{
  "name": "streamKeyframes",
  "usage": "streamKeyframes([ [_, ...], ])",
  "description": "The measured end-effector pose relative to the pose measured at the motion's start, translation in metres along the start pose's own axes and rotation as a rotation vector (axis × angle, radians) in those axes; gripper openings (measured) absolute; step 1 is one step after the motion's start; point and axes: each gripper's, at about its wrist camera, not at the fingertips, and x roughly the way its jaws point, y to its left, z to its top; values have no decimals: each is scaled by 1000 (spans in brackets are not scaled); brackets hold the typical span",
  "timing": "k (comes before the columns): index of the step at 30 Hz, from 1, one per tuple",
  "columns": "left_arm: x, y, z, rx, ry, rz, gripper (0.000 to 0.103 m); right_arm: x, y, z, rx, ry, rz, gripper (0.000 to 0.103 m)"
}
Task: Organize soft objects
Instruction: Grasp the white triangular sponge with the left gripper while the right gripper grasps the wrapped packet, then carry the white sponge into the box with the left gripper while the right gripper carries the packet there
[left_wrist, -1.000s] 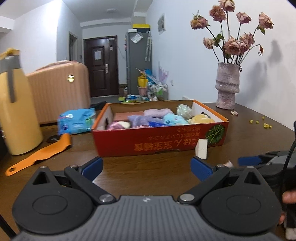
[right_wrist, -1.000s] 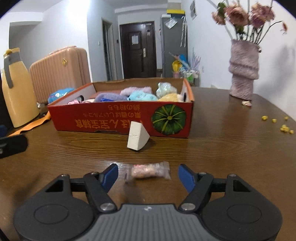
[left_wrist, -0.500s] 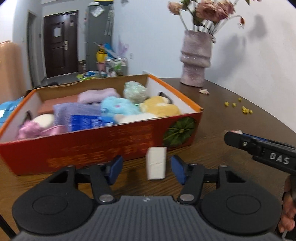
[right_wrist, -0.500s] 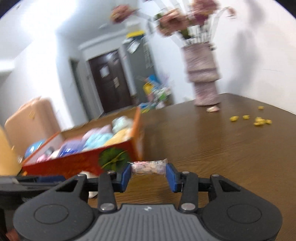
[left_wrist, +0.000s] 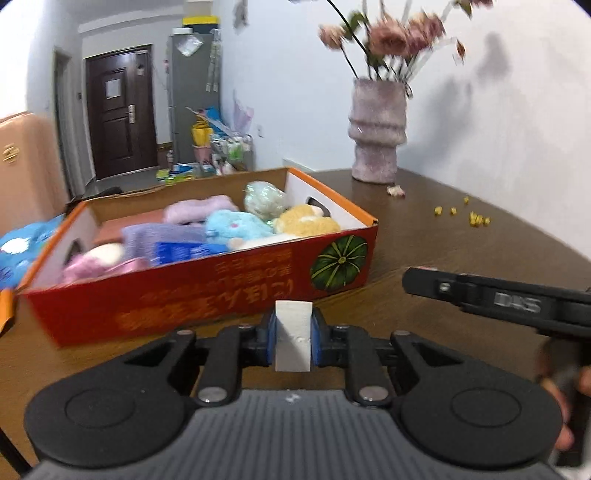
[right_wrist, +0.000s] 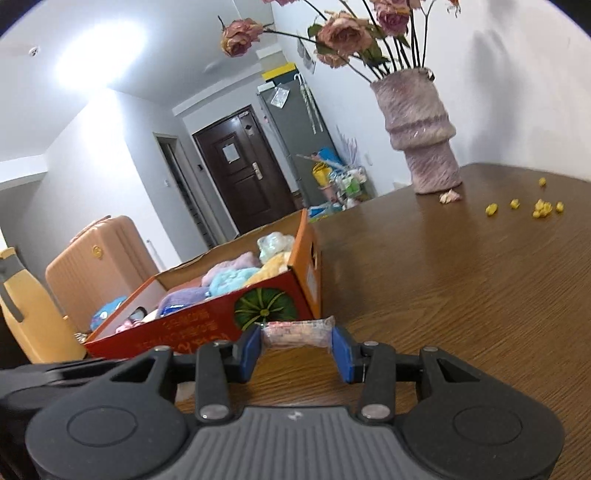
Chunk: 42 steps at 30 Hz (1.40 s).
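- left gripper (left_wrist: 293, 334) pinching white sponge (left_wrist: 293, 334); jaws have just been closing, sponge between them, blue pads pressed on both its sides
- sponge stands upright in the pinch, long axis vertical, top edge poking above the pads
- box (left_wrist: 207, 295) lies straight ahead of left gripper, just past the sponge; its near long wall faces the camera, open top above that wall, so coming move is likely up and forward over the wall
- right gripper (right_wrist: 297, 341) pinching a small clear-wrapped packet (right_wrist: 297, 332) by its two ends, long axis crosswise between the pads; jaws closed further within the last second
- from the right view the box (right_wrist: 207, 325) sits ahead and to the left, corner with the green pumpkin print nearest
- left gripper looks nearer the box's long wall; right is off its end corner
- box already holds plush toys and towels, fairly full; freest spot hard to tell
- surface: dark wood table (right_wrist: 461, 288), small yellow bits scattered far right
- room: vase (left_wrist: 376, 133) with dried roses by the white wall, dark door behind, peach suitcase (right_wrist: 92, 266) and yellow jug (right_wrist: 29, 314) at left
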Motion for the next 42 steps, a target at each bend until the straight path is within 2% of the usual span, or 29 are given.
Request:
streamKeyframes([
  [4,-58,18,-11,-68,-40,55,18,-15,15,-16,-7,17,7,42],
  [10,-132,36,-35,-142,-96,162,19,-70,62,-54,-86,55,51,42],
  [15,-173,46,-46,-175,-126,166,19,-112,89,-60,-171,32,66,41],
  [21,-192,45,-39,-164,-191,142,19,-131,100,-52,-188,-16,45,41],
  [25,-185,46,-30,-150,-206,135,19,-125,102,-41,-196,-8,49,41],
  [29,-165,56,1,-118,-248,89,19,-104,110,0,-257,-34,60,42],
  [31,-145,66,23,-109,-242,87,19,-81,112,30,-275,-28,83,42],
  [34,-103,86,57,-104,-236,107,19,-24,107,75,-237,43,100,42],
  [37,-51,115,90,-149,-149,68,19,41,97,109,-191,147,84,42],
  [40,1,139,111,-199,-44,49,19,102,94,129,-233,209,-12,42],
  [42,28,149,116,-210,-1,52,19,133,95,136,-267,235,-56,42],
])
